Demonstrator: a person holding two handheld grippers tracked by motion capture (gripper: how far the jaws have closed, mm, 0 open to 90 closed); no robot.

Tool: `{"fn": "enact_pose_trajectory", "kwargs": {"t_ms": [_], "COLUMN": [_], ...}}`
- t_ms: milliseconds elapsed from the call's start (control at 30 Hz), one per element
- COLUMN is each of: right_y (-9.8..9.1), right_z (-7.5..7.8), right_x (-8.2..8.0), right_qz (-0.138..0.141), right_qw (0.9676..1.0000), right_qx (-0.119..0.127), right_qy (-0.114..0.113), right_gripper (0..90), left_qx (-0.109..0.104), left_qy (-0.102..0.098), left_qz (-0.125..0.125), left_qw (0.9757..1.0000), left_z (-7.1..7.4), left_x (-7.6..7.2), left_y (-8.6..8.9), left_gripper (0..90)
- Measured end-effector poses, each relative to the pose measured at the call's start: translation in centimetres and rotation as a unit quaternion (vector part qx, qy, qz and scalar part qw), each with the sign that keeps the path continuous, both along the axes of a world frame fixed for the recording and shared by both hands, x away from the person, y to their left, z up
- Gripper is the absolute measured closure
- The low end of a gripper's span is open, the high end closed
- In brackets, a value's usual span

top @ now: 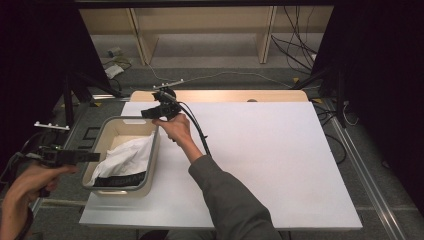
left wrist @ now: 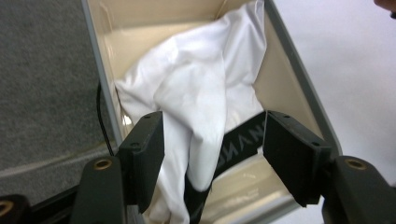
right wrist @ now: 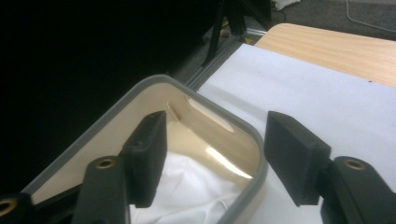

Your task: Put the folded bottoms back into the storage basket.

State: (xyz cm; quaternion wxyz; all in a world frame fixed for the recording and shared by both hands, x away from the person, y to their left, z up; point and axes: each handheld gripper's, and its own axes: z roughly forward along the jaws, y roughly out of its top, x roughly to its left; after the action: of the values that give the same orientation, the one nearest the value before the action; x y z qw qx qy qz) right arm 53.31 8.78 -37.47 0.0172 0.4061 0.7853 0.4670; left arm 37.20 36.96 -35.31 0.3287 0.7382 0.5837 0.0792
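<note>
Left gripper [left wrist: 212,154]: its fingers [left wrist: 144,154] are standing wide apart, released, grasping nothing; in the left gripper view they are framing the white cloth [left wrist: 201,93] without touching it that can be seen. In the high view the left gripper [top: 92,157] is hovering off the surface's left edge, just beside the bin's [top: 107,131] outer wall. Right gripper [right wrist: 215,154]: its fingers [right wrist: 292,154] are likewise spread wide, released and holding nothing, hanging over the bin's far corner [right wrist: 243,123]; in the high view the right gripper [top: 150,114] is sitting above that far rim. The white cloth [top: 127,155] is lying crumpled inside the grey-rimmed, cream-walled bin, bunched toward the near end and riding up the right-hand wall. A black band with light lettering [left wrist: 238,144] is showing along its lower edge; the letters are not fully readable. The bin is resting at the left side of the white surface [top: 270,160].
</note>
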Motion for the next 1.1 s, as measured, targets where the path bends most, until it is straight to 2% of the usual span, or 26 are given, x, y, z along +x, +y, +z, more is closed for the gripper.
{"fn": "enact_pose_trajectory", "kwargs": {"t_ms": [133, 200, 333, 533, 633, 767, 1033, 1100], "right_y": [-1.5, -2.3, -4.2, -7.3, -9.0, -11.2, -14.4, -15.3], "right_z": [0.7, 1.0, 1.5, 1.5, 1.4, 1.3, 0.5, 0.1], "right_x": [-0.5, -0.9, -2.0, -3.7, -4.5, -5.4, -8.2, -9.0], "right_qz": [0.008, 0.012, 0.022, 0.032, 0.032, 0.024, 0.029, 0.033], "right_qw": [0.9999, 0.9998, 0.9994, 0.9988, 0.9986, 0.9983, 0.9958, 0.9957], "right_qx": [0.001, 0.002, 0.006, 0.009, 0.01, 0.015, -0.01, -0.008], "right_qy": [-0.007, -0.012, -0.024, -0.035, -0.042, -0.051, -0.086, -0.086], "right_gripper": [34.4, 32.6, 30.9, 30.8, 30.4, 30.2, 28.9, 28.9], "left_qx": [0.015, 0.025, 0.057, 0.052, 0.062, 0.069, 0.086, 0.089], "left_qy": [-0.013, -0.012, -0.004, 0.013, 0.011, 0.014, 0.029, 0.037], "left_qz": [0.012, 0.016, 0.023, 0.042, 0.058, 0.053, 0.073, 0.075], "left_qw": [0.9997, 0.9995, 0.9981, 0.9977, 0.9963, 0.9961, 0.9932, 0.9925], "left_z": [0.0, -0.2, -0.6, -1.7, -1.9, -2.3, -4.2, -4.7], "left_x": [0.9, 1.5, 2.8, 5.2, 6.1, 7.0, 8.8, 9.3], "left_y": [-1.2, -1.8, -2.8, -3.2, -3.7, -4.7, -4.8, -5.0], "left_gripper": [37.8, 37.1, 36.7, 38.2, 38.4, 37.9, 37.7, 41.7]}}
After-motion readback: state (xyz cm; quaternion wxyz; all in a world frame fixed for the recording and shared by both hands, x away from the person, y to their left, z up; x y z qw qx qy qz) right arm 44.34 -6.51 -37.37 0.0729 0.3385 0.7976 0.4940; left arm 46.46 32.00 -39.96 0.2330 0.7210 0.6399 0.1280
